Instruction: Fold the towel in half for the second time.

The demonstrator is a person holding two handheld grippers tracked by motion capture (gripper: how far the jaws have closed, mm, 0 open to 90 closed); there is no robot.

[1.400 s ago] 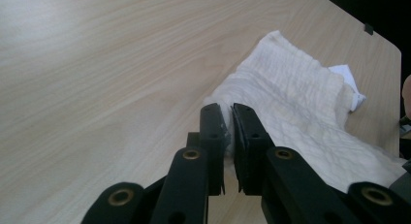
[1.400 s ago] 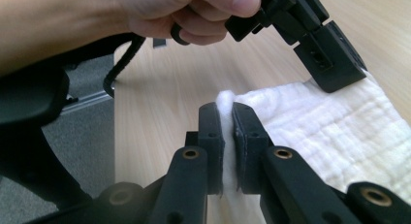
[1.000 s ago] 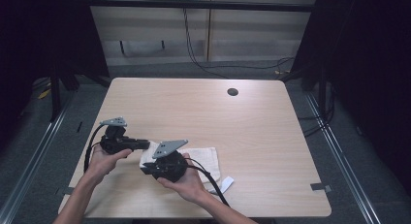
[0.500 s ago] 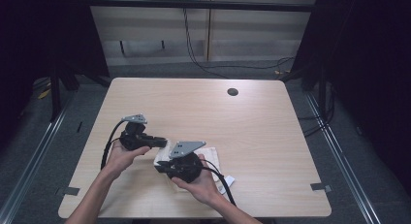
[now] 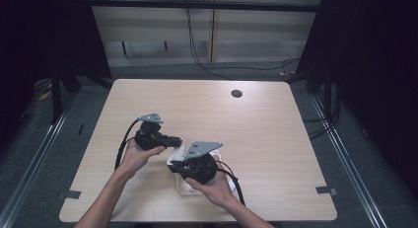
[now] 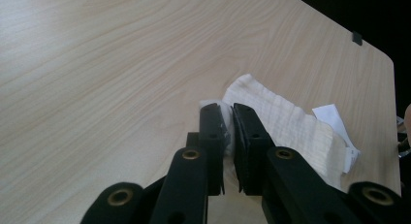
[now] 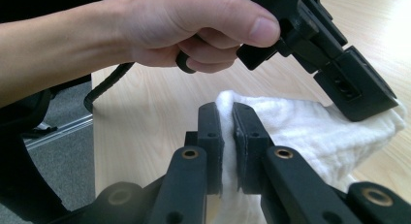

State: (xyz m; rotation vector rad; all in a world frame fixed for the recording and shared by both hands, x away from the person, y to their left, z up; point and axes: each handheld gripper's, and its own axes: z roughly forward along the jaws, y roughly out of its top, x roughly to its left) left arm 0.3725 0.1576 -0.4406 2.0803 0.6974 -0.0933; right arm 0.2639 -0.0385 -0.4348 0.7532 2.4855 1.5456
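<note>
A white folded cloth (image 5: 179, 153) lies on the wooden table (image 5: 256, 134) near its front edge, between the two hands. My left gripper (image 5: 178, 141) points right and is shut on the cloth's far corner. In the left gripper view the jaws of the left gripper (image 6: 229, 113) pinch the cloth (image 6: 286, 129) at its edge, and a white tag (image 6: 333, 116) sticks out beyond it. My right gripper (image 5: 173, 166) points left and is shut on the cloth's near corner. The right gripper view shows the right gripper (image 7: 227, 111) clamping the cloth (image 7: 305, 132), with the left gripper (image 7: 356, 95) on the cloth's other corner.
A dark round grommet (image 5: 236, 94) sits near the table's far edge. Cables (image 5: 123, 144) trail from both grippers toward the person. Grey floor and black frame posts surround the table. The far and right parts of the tabletop are bare wood.
Both hands have moved to the right across the table, and the cloth has gone with them. Both grippers stay shut on it.
</note>
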